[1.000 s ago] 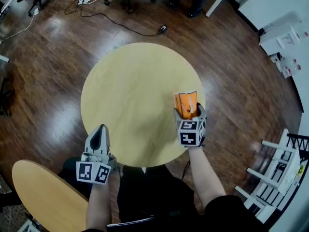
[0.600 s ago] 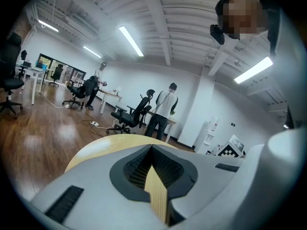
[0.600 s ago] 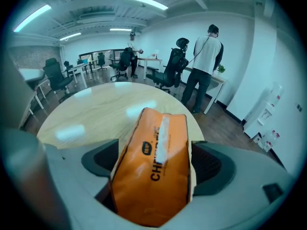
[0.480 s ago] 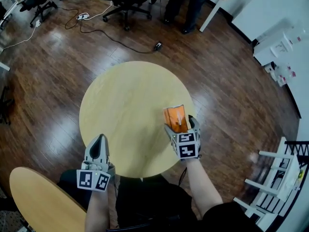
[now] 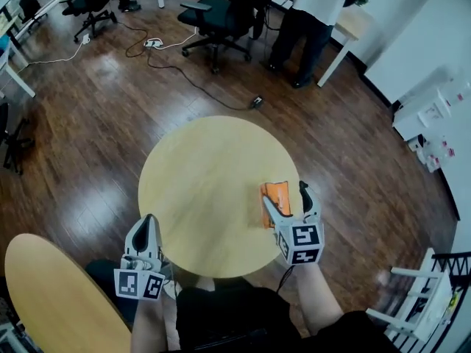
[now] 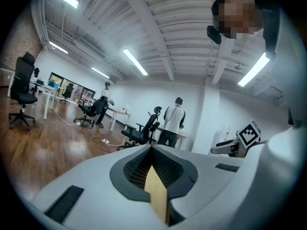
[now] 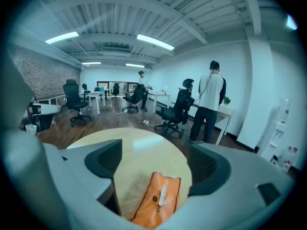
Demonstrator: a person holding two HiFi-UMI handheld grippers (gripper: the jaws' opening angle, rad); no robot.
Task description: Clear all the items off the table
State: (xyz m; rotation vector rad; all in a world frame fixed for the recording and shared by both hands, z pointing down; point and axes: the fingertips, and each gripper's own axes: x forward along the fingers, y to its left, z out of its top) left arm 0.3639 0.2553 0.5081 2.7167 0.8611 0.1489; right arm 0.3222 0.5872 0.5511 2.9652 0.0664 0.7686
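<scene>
An orange packet [image 5: 277, 199] lies flat on the round wooden table [image 5: 199, 175], near its right edge. My right gripper [image 5: 289, 199] hangs above it, and its jaws, which have just been closing a little, still stand wide. In the right gripper view the packet [image 7: 158, 200] shows low between the fingers of that gripper [image 7: 152, 150], with bare table on both sides and no pad touching it. My left gripper [image 5: 146, 230] is shut and empty at the table's near edge. In its own view the left gripper [image 6: 151, 150] points level out into the room.
A second wooden tabletop [image 5: 51, 293] sits at the lower left. Office chairs [image 5: 221, 17], a standing person [image 5: 313, 9] and a floor cable [image 5: 199, 79] are beyond the table. White shelving [image 5: 427, 116] and a white rack [image 5: 412, 307] stand on the right.
The orange packet stood upright between my right gripper's jaws; now it lies flat on the table. The right gripper has lifted above it. The left gripper rose slightly, still shut.
</scene>
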